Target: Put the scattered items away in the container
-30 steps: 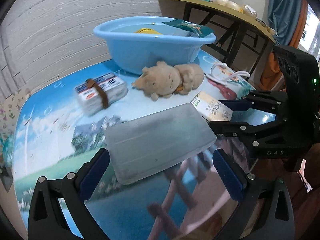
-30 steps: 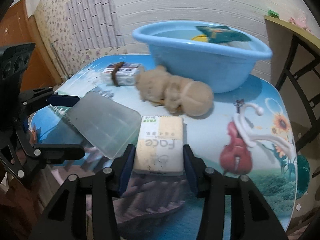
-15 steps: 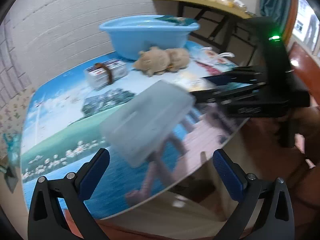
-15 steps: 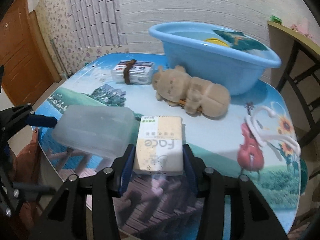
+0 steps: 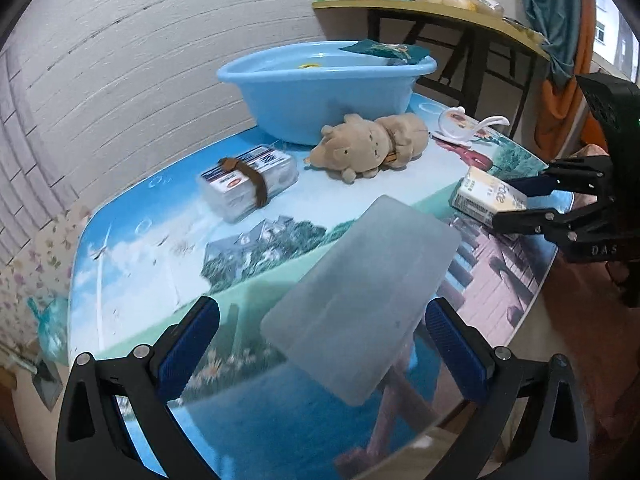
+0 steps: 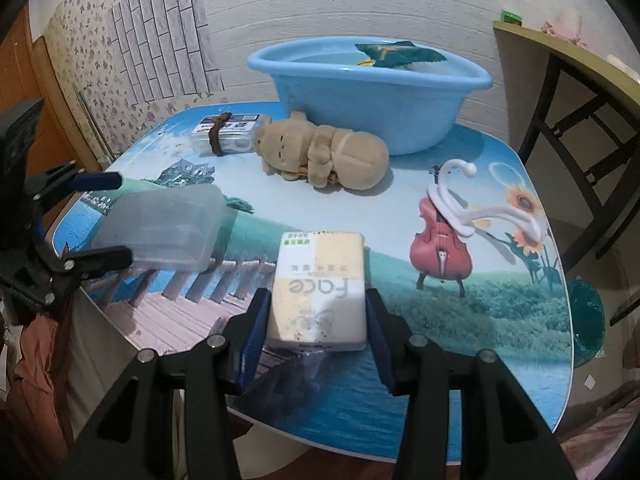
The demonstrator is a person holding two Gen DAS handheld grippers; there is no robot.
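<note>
My left gripper (image 5: 322, 332) is shut on a frosted clear plastic box (image 5: 360, 300), which hangs tilted over the table's near edge. From the right wrist view that box (image 6: 160, 224) sits between the left gripper's (image 6: 108, 220) fingers at far left. My right gripper (image 6: 318, 332) is shut on a beige and white tissue pack (image 6: 320, 292) printed "Face", just above the tabletop. The blue basin (image 5: 328, 92) stands at the back by the wall, with a green packet and something yellow inside. In front of it lie a tan plush toy (image 5: 368, 144) and a banded card box (image 5: 248, 180).
A white plastic hook (image 6: 472, 208) lies at the right of the picture-printed table (image 5: 140, 248). The table's front edge runs just below both grippers. A wooden side table (image 5: 440, 12) with dark legs stands behind on the right, near a curtain.
The left gripper swung back from the table and came forward again, the plastic box staying between its fingers. The right gripper drew back slightly with the tissue pack.
</note>
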